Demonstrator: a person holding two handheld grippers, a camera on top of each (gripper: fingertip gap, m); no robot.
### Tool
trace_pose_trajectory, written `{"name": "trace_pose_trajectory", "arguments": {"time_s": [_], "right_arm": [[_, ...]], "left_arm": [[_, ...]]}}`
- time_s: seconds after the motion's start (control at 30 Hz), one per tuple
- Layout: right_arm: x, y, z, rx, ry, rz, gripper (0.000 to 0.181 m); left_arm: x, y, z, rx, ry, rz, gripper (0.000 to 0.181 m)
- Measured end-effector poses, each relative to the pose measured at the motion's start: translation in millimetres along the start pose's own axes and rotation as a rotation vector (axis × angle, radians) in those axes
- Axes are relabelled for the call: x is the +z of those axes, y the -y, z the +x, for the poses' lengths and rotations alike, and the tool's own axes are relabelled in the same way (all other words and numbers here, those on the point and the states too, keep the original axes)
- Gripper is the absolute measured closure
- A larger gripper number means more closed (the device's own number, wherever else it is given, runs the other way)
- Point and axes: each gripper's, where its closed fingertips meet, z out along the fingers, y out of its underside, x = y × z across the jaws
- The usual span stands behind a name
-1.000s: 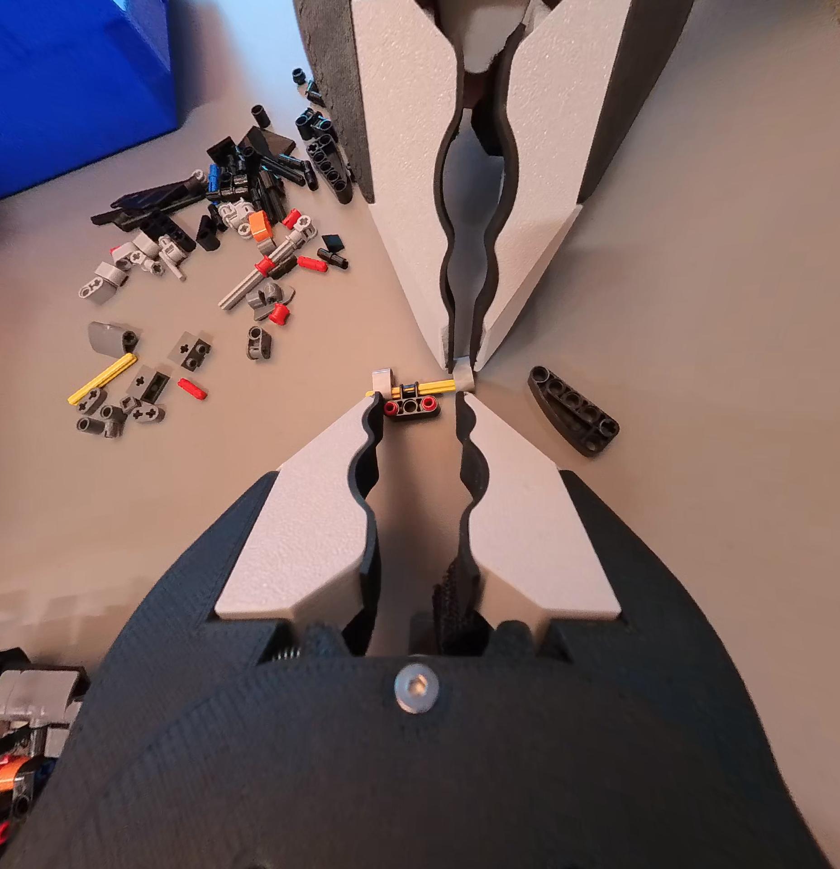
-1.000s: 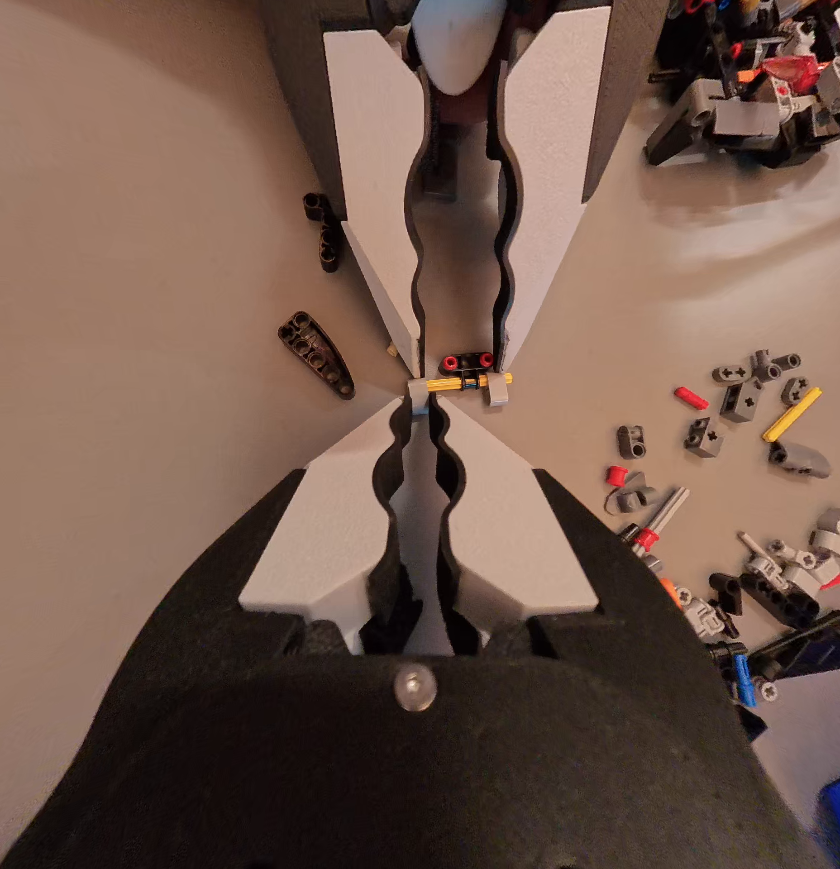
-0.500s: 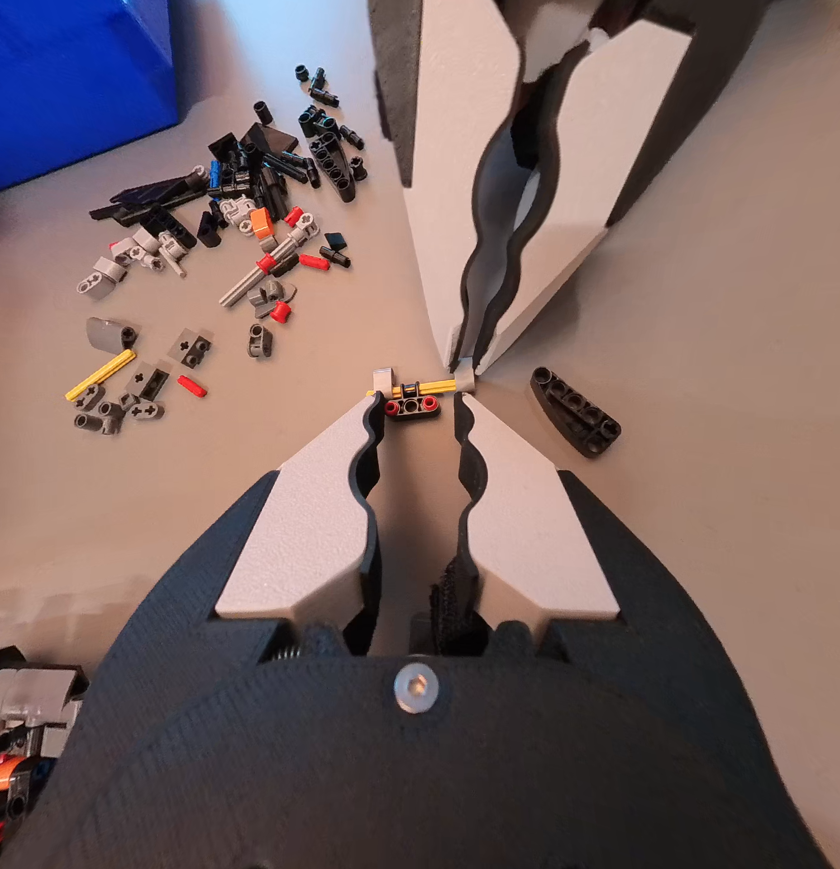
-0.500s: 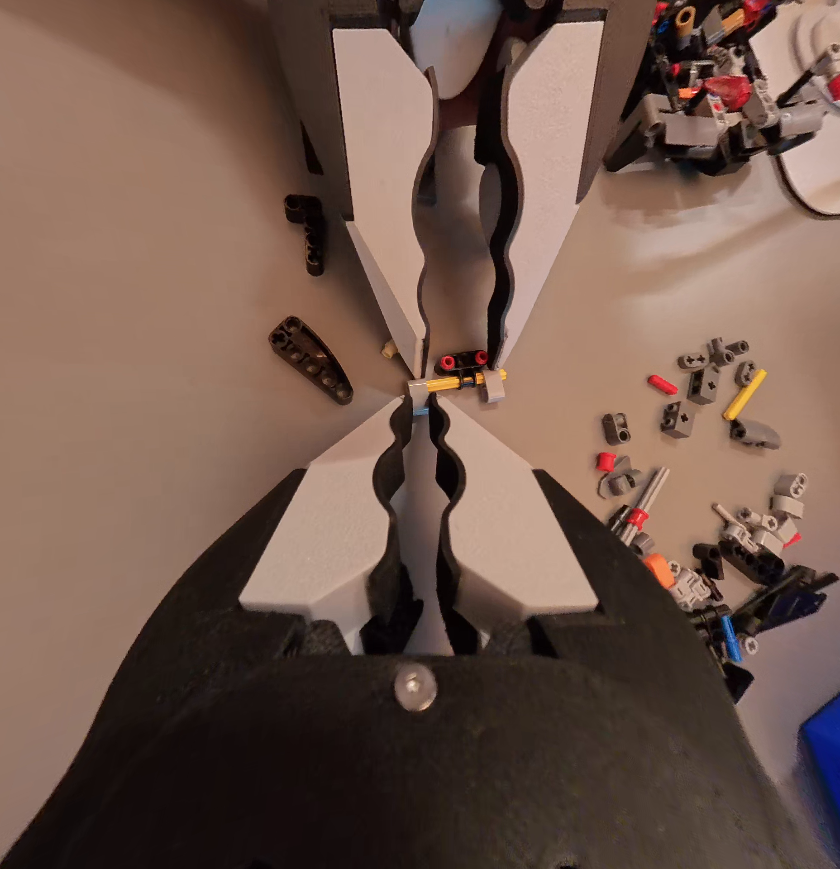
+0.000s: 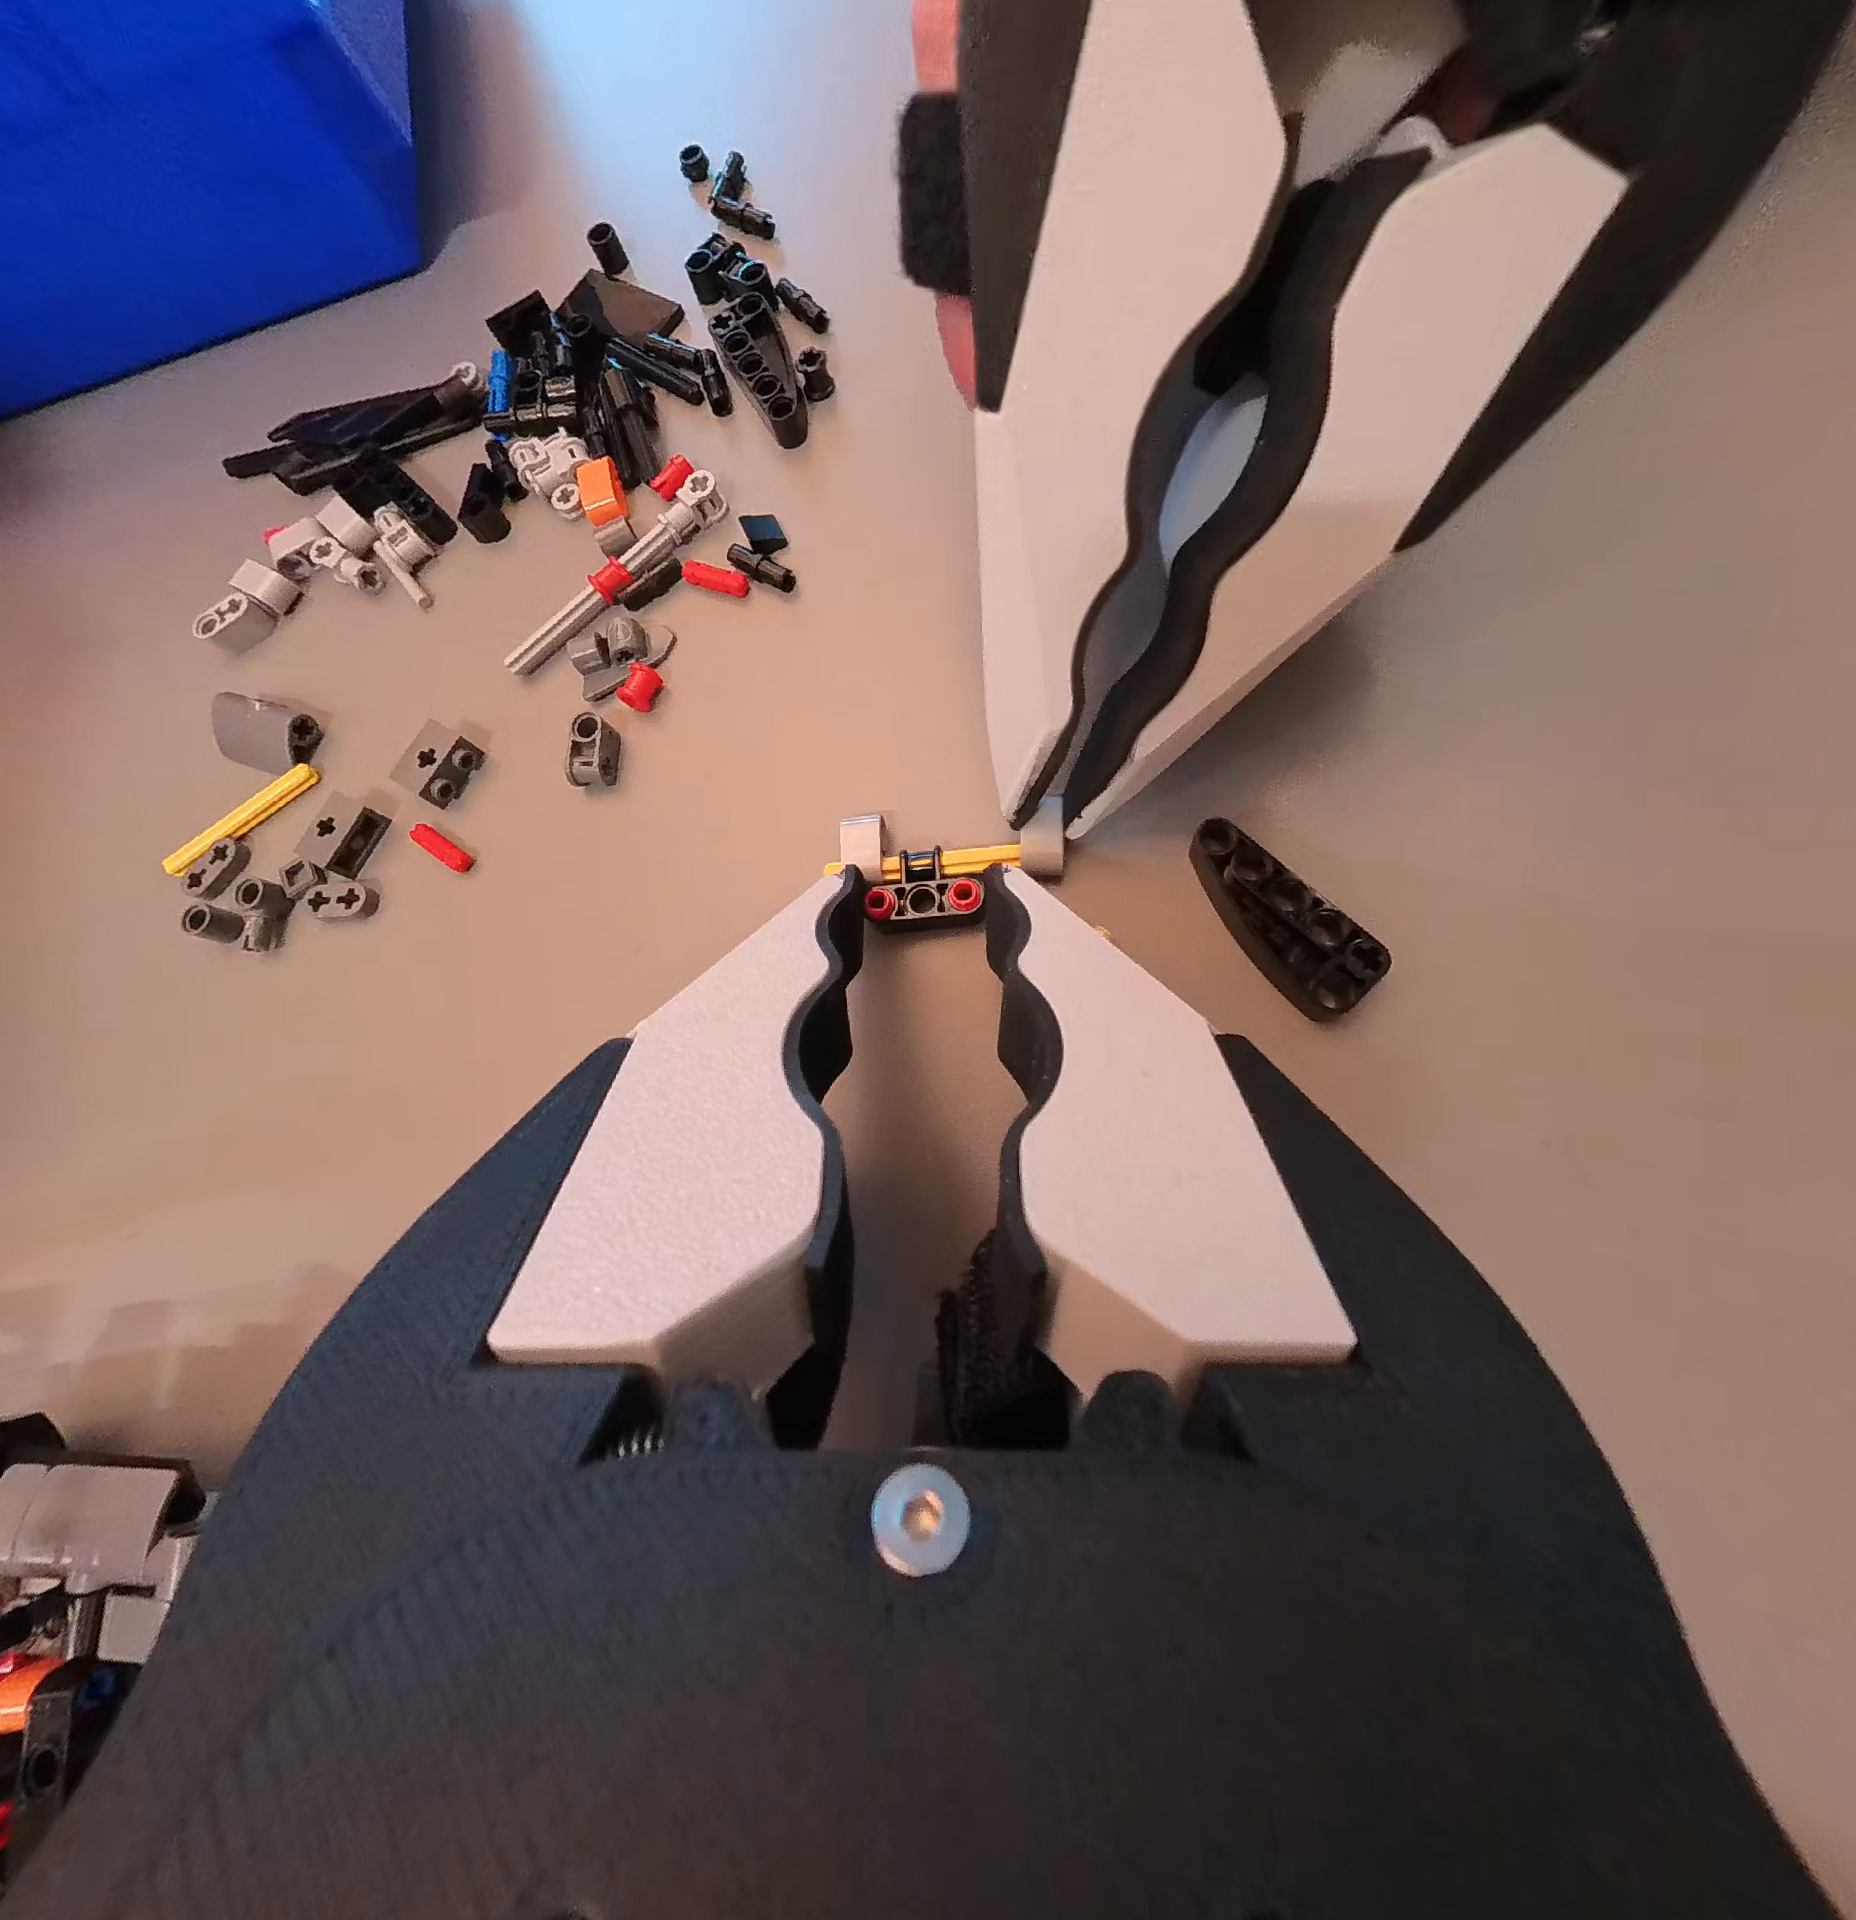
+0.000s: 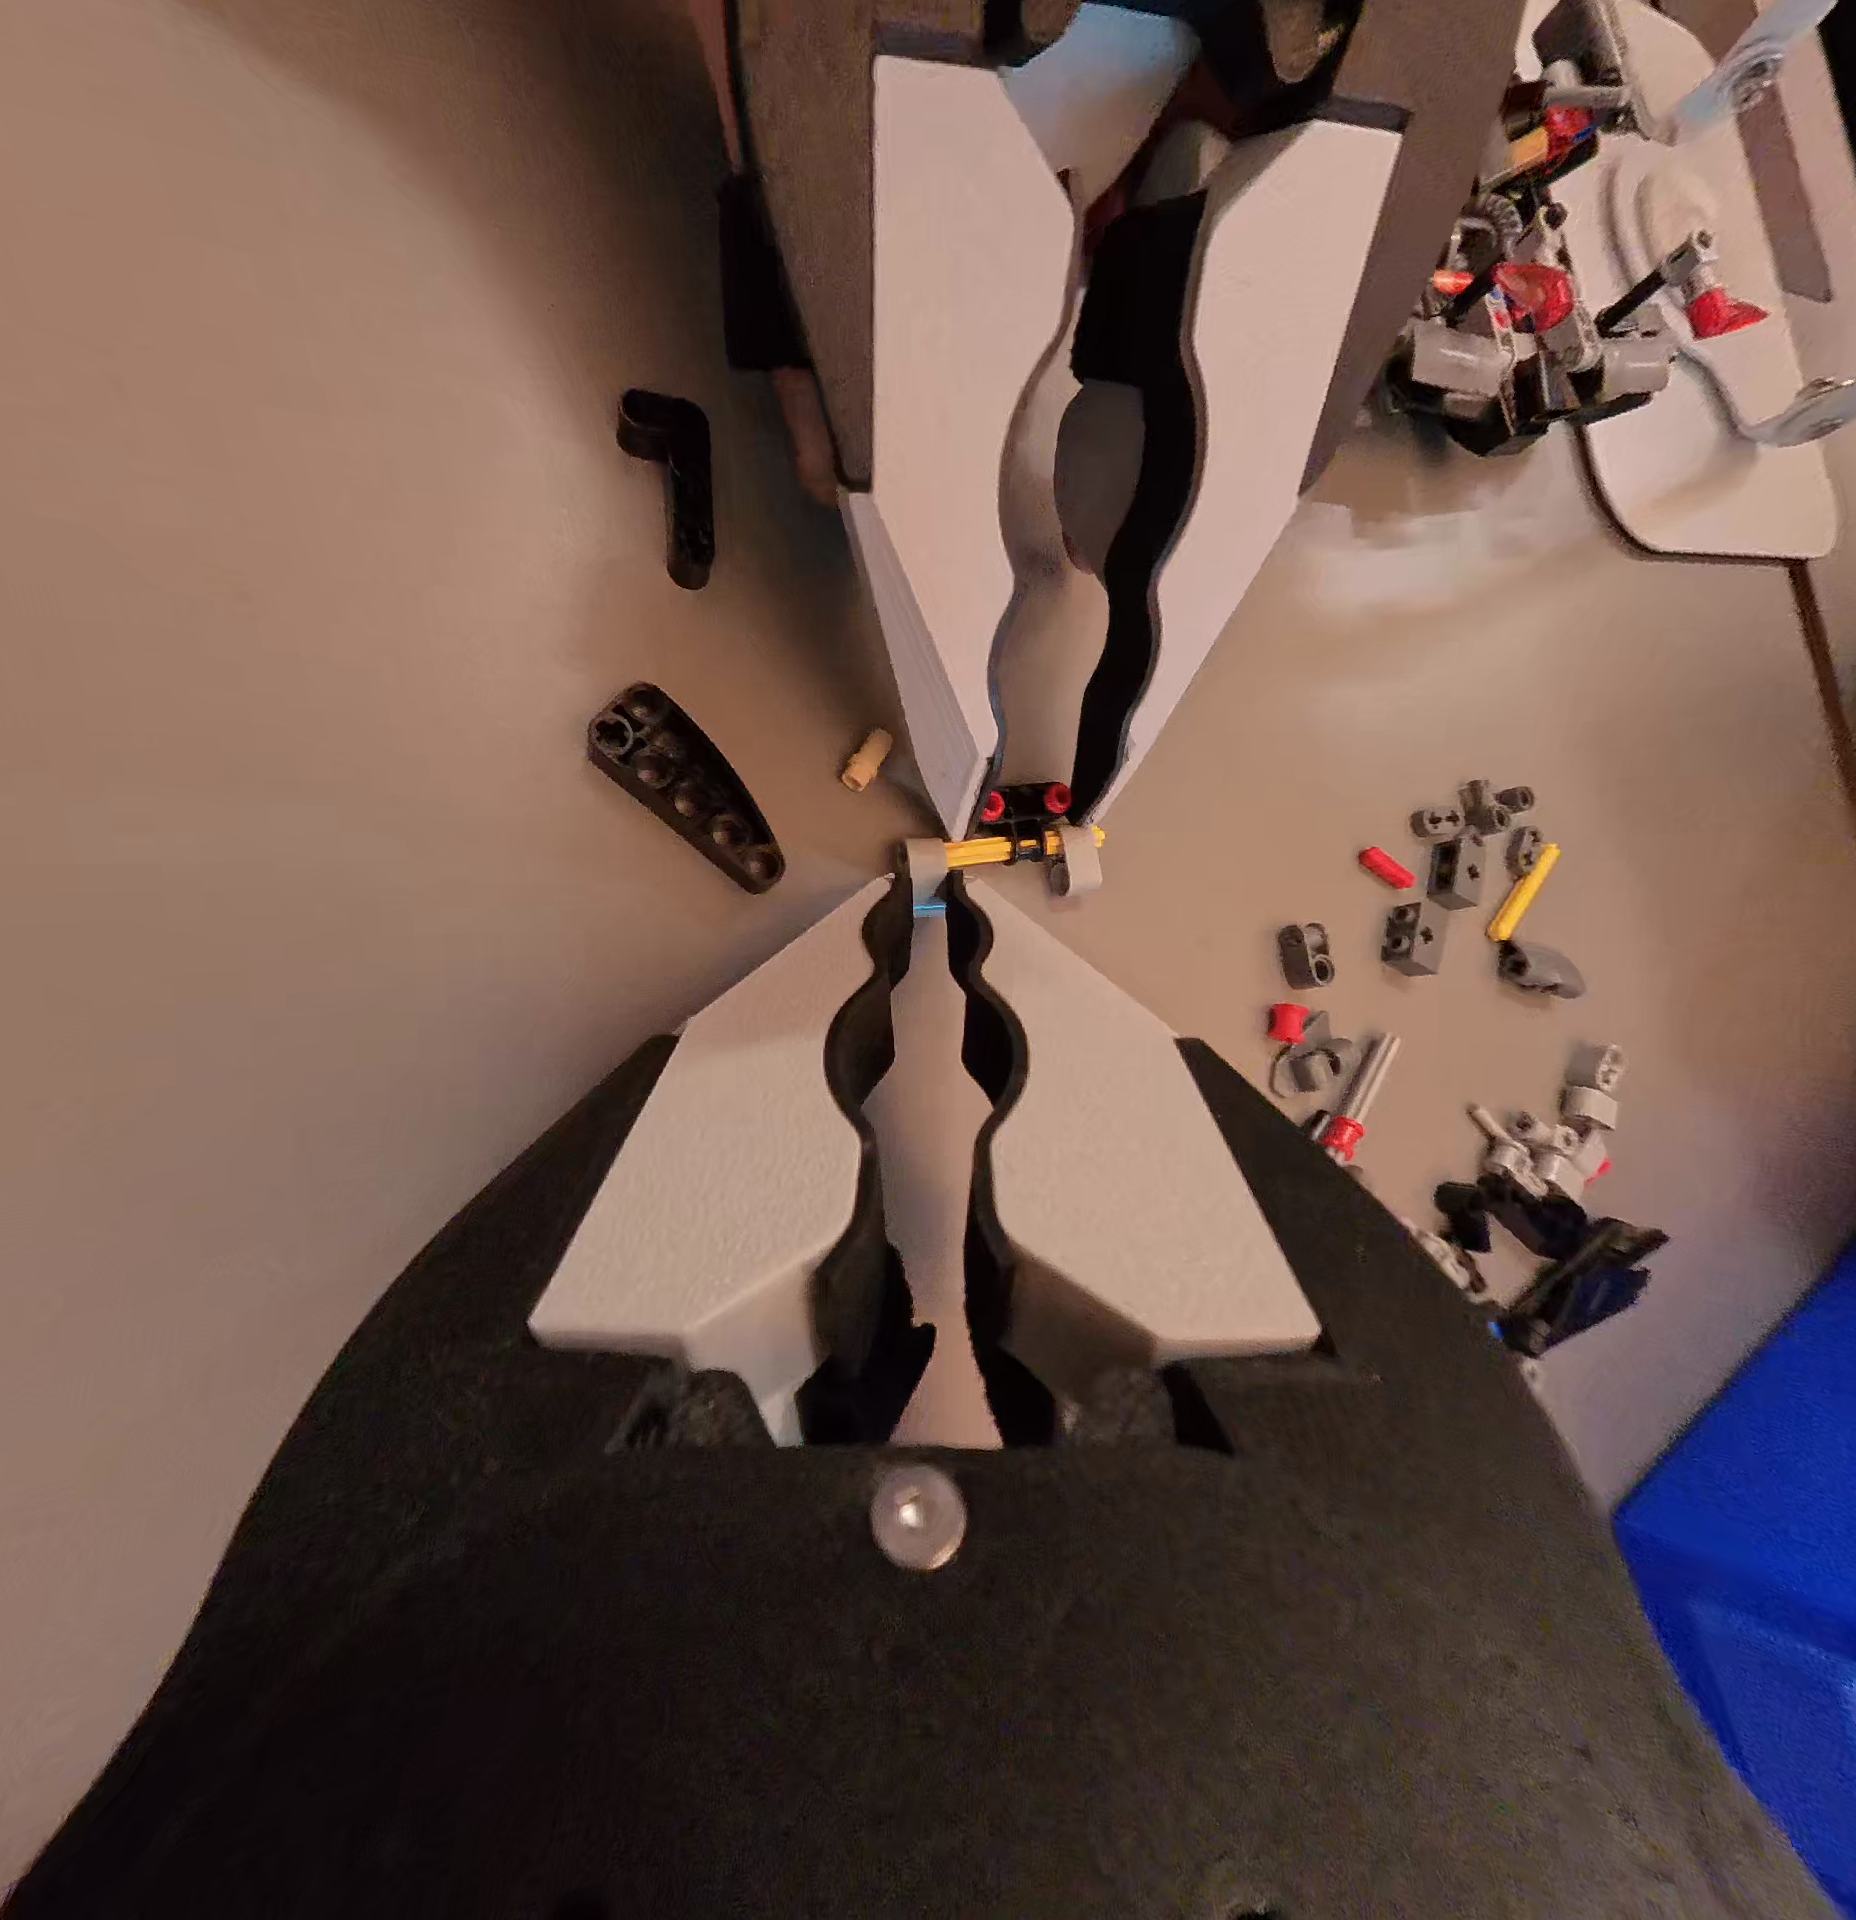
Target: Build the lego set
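1. The left tool (image 5: 922, 899) is gripping the black beam (image 5: 922, 900) with two red pins, its fingertips set on either end of it just above the bench (image 5: 1526, 1039).
2. The right tool (image 6: 929, 891) is clenching on a grey connector (image 6: 926, 864) at one end of the yellow axle (image 6: 991, 850).
3. The axle is running across the black beam, with a second grey connector (image 5: 864, 837) at its far end.
4. A curved black beam (image 5: 1290, 945) is lying just beside them; the loose parts pile (image 5: 550, 457) is sitting well apart.
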Motion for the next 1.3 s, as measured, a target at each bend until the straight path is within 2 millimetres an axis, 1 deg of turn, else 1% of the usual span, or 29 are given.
{"name": "trace_pose_trajectory", "arguments": {"time_s": [0.23,0.57,0.67,0.8,1.0,1.13,1.3], "right_arm": [[-0.1,-0.1,-0.1,-0.038,0.055,0.028,0.176],[-1.8,-1.2,0.7,-0.142,-0.132,-0.063,0.177],[-1.6,-1.1,1.1,-0.16,-0.149,-0.058,0.177],[-0.8,-1.2,2.1,-0.182,-0.128,-0.053,0.177],[0.6,-1.4,3.5,-0.116,-0.04,-0.031,0.177],[1.3,-1.7,4.8,-0.068,-0.02,-0.013,0.177],[1.0,-0.8,3.6,0.052,0.058,0.038,0.176]], "left_arm": [[-0.1,-0.1,-0.3,-0.008,-0.005,-0.001,0.16],[-0.2,0.5,-0.8,-0.028,-0.019,0.003,0.16],[-0.5,0.4,-1.1,-0.032,-0.02,0.002,0.16],[-0.4,0.1,-1.7,-0.032,-0.014,-0.001,0.16],[-0.2,0.1,-1.0,-0.023,-0.012,-0.002,0.16],[-0.3,-0.2,-1.7,-0.028,-0.008,-0.003,0.16],[-0.3,0.4,-0.6,-0.021,-0.013,0.001,0.161]]}}
